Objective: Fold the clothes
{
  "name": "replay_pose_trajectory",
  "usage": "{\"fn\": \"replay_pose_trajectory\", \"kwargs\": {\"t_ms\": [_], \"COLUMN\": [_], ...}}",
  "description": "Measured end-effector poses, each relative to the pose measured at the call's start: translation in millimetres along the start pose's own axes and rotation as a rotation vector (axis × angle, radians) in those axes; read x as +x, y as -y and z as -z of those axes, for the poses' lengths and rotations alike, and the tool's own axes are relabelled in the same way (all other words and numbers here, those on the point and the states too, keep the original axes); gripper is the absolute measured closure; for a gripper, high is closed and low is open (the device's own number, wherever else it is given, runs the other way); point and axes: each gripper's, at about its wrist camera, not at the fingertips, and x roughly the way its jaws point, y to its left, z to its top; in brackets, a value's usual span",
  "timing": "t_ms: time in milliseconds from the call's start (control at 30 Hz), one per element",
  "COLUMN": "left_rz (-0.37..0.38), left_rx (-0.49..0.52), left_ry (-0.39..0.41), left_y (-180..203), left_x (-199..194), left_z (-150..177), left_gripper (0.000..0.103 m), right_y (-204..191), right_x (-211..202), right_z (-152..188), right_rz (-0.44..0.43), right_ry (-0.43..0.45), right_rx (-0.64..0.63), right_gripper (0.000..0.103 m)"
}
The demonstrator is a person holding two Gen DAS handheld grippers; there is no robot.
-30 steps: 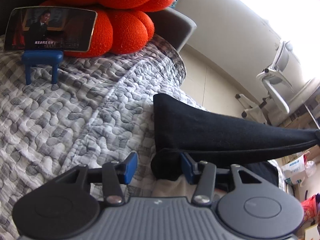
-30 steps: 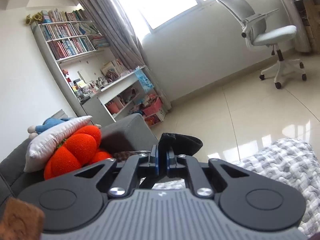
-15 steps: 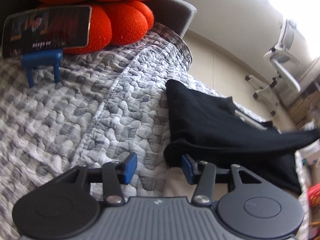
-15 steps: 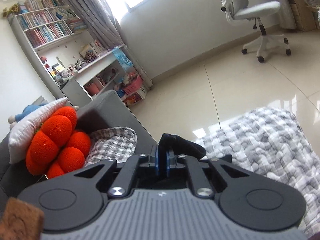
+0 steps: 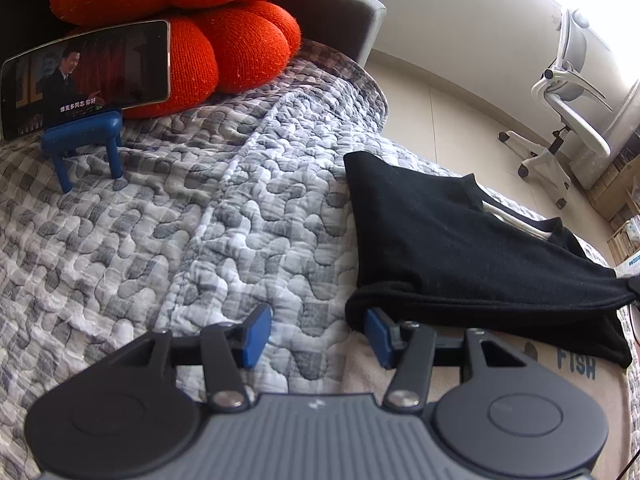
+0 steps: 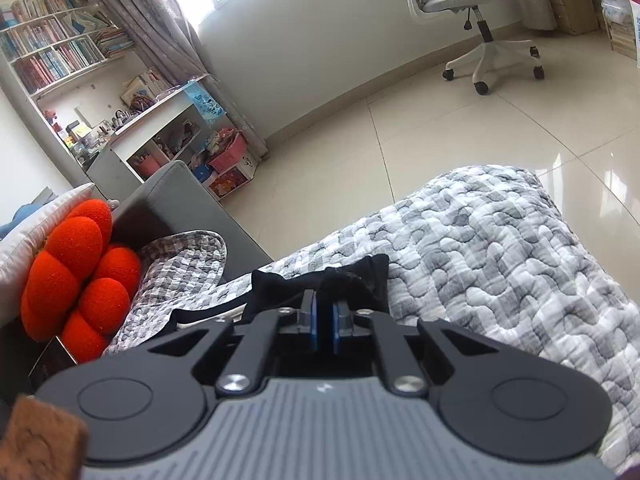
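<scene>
A black garment lies on the grey quilted cover, pulled taut toward the right, where its far corner is pinched. My left gripper is open, low over the quilt; its right pad sits at the garment's near folded edge, nothing between the pads. My right gripper is shut on a bunched edge of the black garment, just above the quilt. A beige piece printed "FISH" lies under the black cloth.
An orange pumpkin cushion and a phone on a blue stand sit at the back of the sofa. The grey sofa arm, a white office chair, shelves and tiled floor lie beyond.
My right gripper has come down with the garment, from held in the air to just above the quilt. The black cloth has dropped and spread flatter. My left gripper stayed open.
</scene>
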Motion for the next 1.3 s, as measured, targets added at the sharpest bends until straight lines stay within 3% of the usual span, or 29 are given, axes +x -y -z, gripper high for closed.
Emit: {"fn": "replay_pose_trajectory", "kwargs": {"t_ms": [133, 233, 400, 533, 700, 833, 1000, 1167, 1300], "left_rz": [-0.021, -0.049, -0.074, -0.036, 0.036, 0.076, 0.042, 0.050, 0.059], "left_rx": [0.040, 0.048, -0.030, -0.097, -0.195, -0.163, -0.058, -0.019, -0.026], "left_ry": [-0.001, -0.002, 0.003, 0.017, 0.045, 0.048, 0.018, -0.028, -0.036], "left_y": [2, 0, -18, -26, -31, -13, 7, 2, -2], "left_x": [0, -1, -2, -6, -9, -5, 1, 1, -1], "left_z": [1, 0, -4, -6, -9, -9, -7, -3, -2], "left_gripper": [0.044, 0.042, 0.048, 0.049, 0.048, 0.047, 0.047, 0.046, 0.046], "right_y": [-9, -3, 18, 18, -4, -40, -99, -139, -151], "right_x": [-15, -19, -6, -11, -23, -21, 1, 24, 39], "right_z": [-9, 0, 27, 33, 27, 32, 57, 81, 82], "right_rz": [-0.054, -0.061, 0.027, 0.015, 0.102, 0.005, -0.160, -0.198, -0.215], "right_ry": [0.074, 0.081, -0.026, -0.075, -0.028, -0.049, -0.156, -0.227, -0.254], "right_rx": [-0.016, -0.013, -0.033, -0.063, -0.212, -0.336, -0.499, -0.640, -0.666], "right_gripper": [0.093, 0.093, 0.092, 0.086, 0.073, 0.062, 0.062, 0.062, 0.062]}}
